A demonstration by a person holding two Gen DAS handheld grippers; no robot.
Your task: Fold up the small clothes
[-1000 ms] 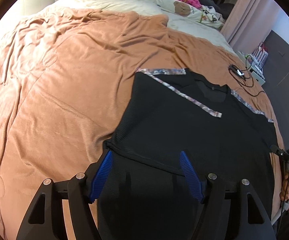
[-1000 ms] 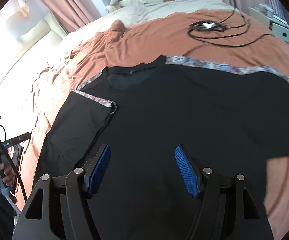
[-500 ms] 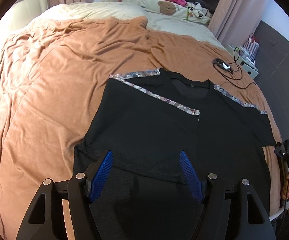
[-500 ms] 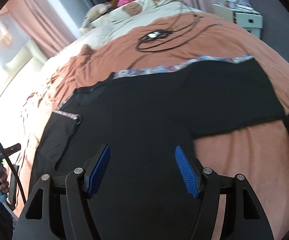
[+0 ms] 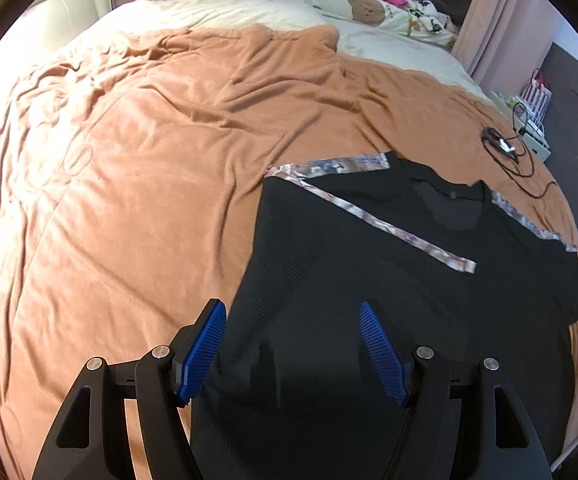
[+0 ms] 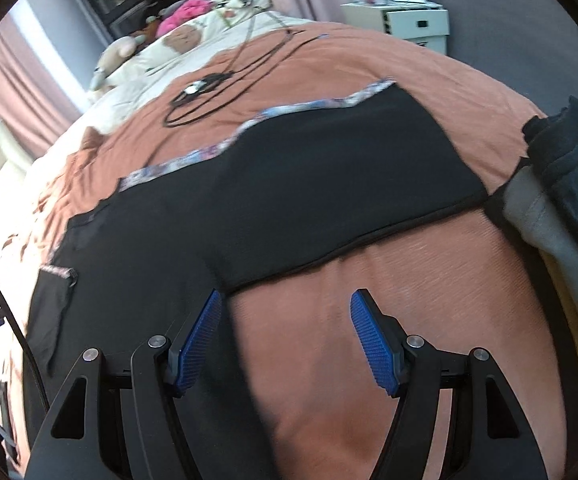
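A black T-shirt (image 5: 389, 300) with patterned shoulder strips lies flat on the orange blanket (image 5: 149, 200). Its left sleeve is folded in over the chest, the strip (image 5: 389, 232) running diagonally. My left gripper (image 5: 293, 352) is open and empty above the shirt's lower left side. In the right wrist view the shirt (image 6: 289, 192) has its right sleeve (image 6: 369, 168) spread out flat. My right gripper (image 6: 287, 340) is open and empty, over bare blanket (image 6: 409, 280) just below that sleeve's hem, its left finger at the shirt's side edge.
A black cable coil (image 5: 505, 148) lies on the blanket beyond the shirt, also in the right wrist view (image 6: 209, 92). Pillows and plush toys (image 5: 365, 4) sit at the bed's head. Dark and grey clothes (image 6: 561, 188) lie at the right. A white nightstand (image 6: 405, 24) stands beside the bed.
My left gripper has swung left, toward the shirt's left edge. My right gripper has swung right, off the shirt's body to the blanket under the spread sleeve. Both stay open.
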